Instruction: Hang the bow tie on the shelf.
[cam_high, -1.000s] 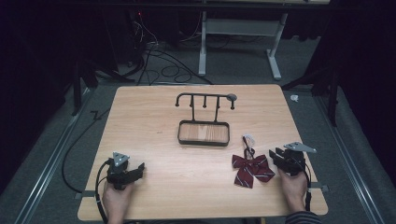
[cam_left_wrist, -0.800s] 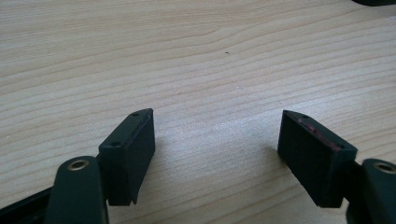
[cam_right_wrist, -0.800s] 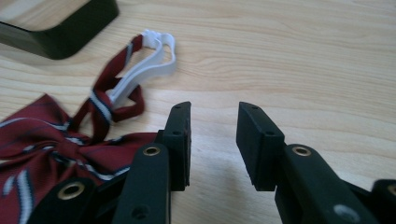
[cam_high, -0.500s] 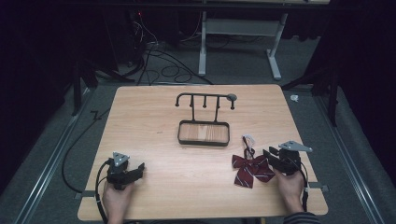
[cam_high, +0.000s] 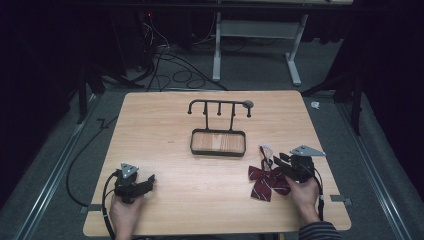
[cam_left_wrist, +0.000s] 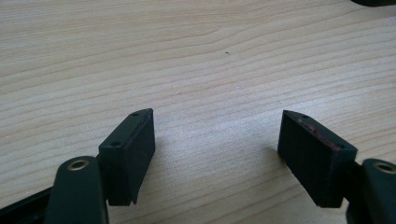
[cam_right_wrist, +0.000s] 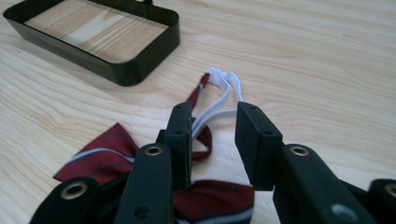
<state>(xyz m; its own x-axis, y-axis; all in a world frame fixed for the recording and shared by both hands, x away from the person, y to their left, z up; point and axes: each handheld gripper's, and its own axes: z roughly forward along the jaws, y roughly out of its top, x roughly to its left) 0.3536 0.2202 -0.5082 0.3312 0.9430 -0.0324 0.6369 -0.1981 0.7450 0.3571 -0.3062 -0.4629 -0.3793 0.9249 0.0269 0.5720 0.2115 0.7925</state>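
Observation:
A dark red bow tie (cam_high: 261, 181) with pale stripes lies flat at the table's front right. Its white elastic strap (cam_right_wrist: 219, 91) runs from the knot toward the black stand. My right gripper (cam_high: 277, 163) sits low over the tie's (cam_right_wrist: 100, 161) middle, open by a narrow gap, with the white strap running between the jaws. My left gripper (cam_high: 149, 180) rests on bare wood at the front left, wide open with nothing between its jaws (cam_left_wrist: 217, 126).
A black hook rack (cam_high: 218, 106) rises from a shallow black tray (cam_high: 218, 153) in the middle of the wooden table (cam_high: 200, 200), just beyond the tie. The tray's near wall (cam_right_wrist: 126, 70) lies ahead-left of the right gripper. Cables and a desk frame lie on the floor behind.
The right gripper has slid left over the bow tie, bringing its jaws around the white strap. The left gripper has stayed still.

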